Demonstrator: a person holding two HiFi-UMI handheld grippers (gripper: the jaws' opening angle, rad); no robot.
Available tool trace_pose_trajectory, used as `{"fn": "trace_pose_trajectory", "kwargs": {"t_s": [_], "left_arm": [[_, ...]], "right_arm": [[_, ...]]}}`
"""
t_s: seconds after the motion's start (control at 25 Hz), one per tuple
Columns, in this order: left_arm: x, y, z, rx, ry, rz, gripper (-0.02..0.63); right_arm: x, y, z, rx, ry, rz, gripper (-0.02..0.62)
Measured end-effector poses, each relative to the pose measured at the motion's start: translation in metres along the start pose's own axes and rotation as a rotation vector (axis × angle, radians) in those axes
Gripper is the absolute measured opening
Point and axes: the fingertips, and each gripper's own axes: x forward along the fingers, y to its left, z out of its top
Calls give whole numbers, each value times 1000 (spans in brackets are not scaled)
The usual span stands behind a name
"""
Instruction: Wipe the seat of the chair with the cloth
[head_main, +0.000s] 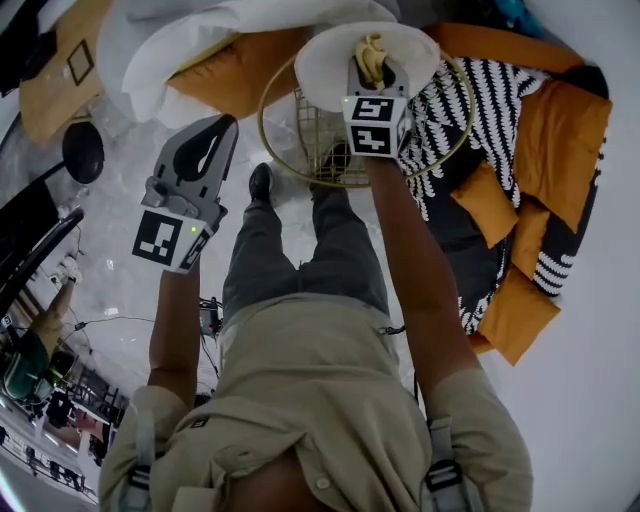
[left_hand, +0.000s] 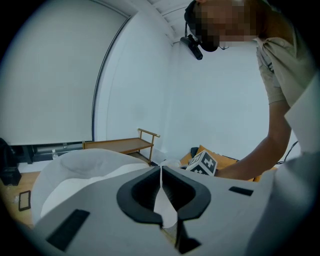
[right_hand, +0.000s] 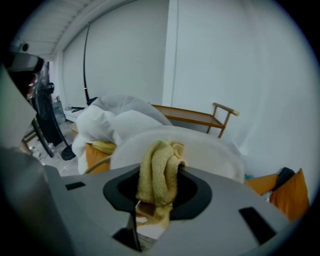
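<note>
The chair has a round white seat (head_main: 322, 62) on a gold wire frame (head_main: 272, 150). A yellow terry cloth (head_main: 370, 52) is bunched between the jaws of my right gripper (head_main: 372, 64), which is held over the seat's middle. In the right gripper view the cloth (right_hand: 159, 177) fills the right gripper (right_hand: 160, 174) and hangs down in front of the white seat (right_hand: 205, 150). My left gripper (head_main: 222, 124) is held up to the left of the chair, away from it. Its jaws meet with nothing in them in the left gripper view (left_hand: 161, 171).
A white beanbag (head_main: 165, 45) lies left of the chair. Orange cushions (head_main: 565, 130) and a black-and-white patterned cushion (head_main: 470, 95) lie right of it. The person's shoe (head_main: 260, 183) stands by the frame. A black round base (head_main: 82, 150) is at left, and a wooden trolley (right_hand: 197, 118) stands behind.
</note>
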Motion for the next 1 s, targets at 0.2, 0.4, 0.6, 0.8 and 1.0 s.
{"fn": "trace_pose_trajectory", "kwargs": {"t_s": [0.2, 0.4, 0.6, 0.8, 1.0], "left_arm": [[-5, 6, -9, -9, 15, 24, 28], [-14, 6, -12, -8, 18, 45, 28], [-19, 11, -32, 7, 97, 13, 28], [-29, 13, -29, -3, 94, 27, 27], [-33, 13, -37, -11, 112, 23, 27]], "right_arm": [[19, 83, 3, -69, 10, 154, 132], [9, 75, -8, -109, -3, 207, 130], [5, -13, -31, -105, 36, 83, 130], [-11, -98, -48, -9, 62, -58, 132], [-17, -96, -49, 36, 54, -118, 130]]}}
